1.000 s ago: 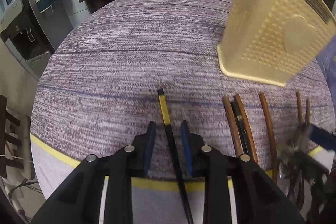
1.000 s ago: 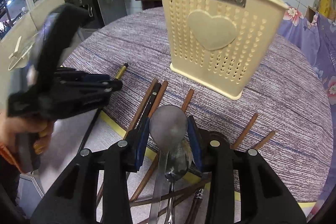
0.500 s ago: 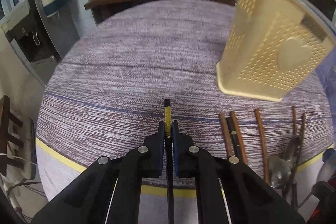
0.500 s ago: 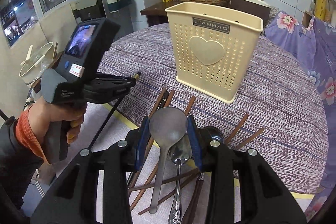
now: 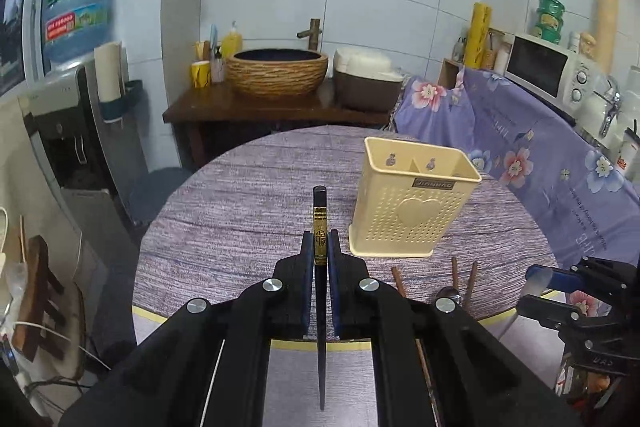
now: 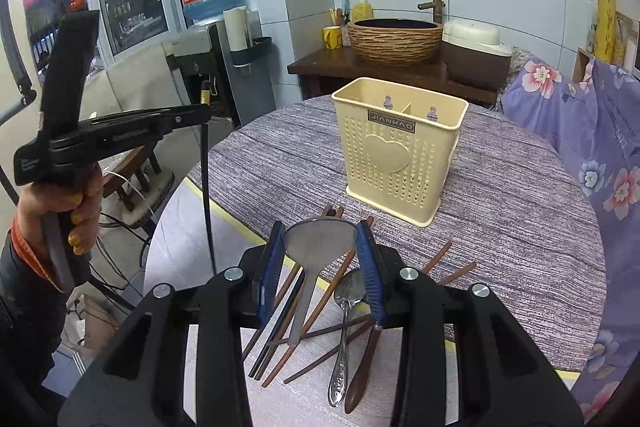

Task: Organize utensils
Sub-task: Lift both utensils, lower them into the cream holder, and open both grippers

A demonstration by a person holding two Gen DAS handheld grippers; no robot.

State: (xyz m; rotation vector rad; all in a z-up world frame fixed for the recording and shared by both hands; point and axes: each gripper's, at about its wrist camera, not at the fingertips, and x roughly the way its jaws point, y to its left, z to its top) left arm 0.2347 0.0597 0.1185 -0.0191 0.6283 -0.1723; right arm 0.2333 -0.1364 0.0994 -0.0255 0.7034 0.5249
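Note:
My left gripper [image 5: 320,251] is shut on a black chopstick [image 5: 319,223] with a gold band and holds it well above the table; in the right wrist view the chopstick [image 6: 206,187] hangs upright from it. My right gripper [image 6: 320,247] is shut on a metal spoon [image 6: 316,243], lifted above the pile. The cream perforated utensil holder [image 5: 408,211] stands on the round table, right of the left gripper, and in the right wrist view [image 6: 396,151] it is ahead. Its two compartments look empty.
Several brown chopsticks [image 6: 312,311], a silver spoon [image 6: 346,323] and a brown-handled utensil [image 6: 362,367] lie in a pile near the table's front edge. The table [image 5: 240,219] has a purple-grey cloth. A floral-covered surface [image 5: 540,163] is on the right, a sink cabinet [image 5: 276,107] behind.
Both grippers have risen high above the table. The left closed on the black chopstick and lifted it upright. The right lifted the spoon off the pile.

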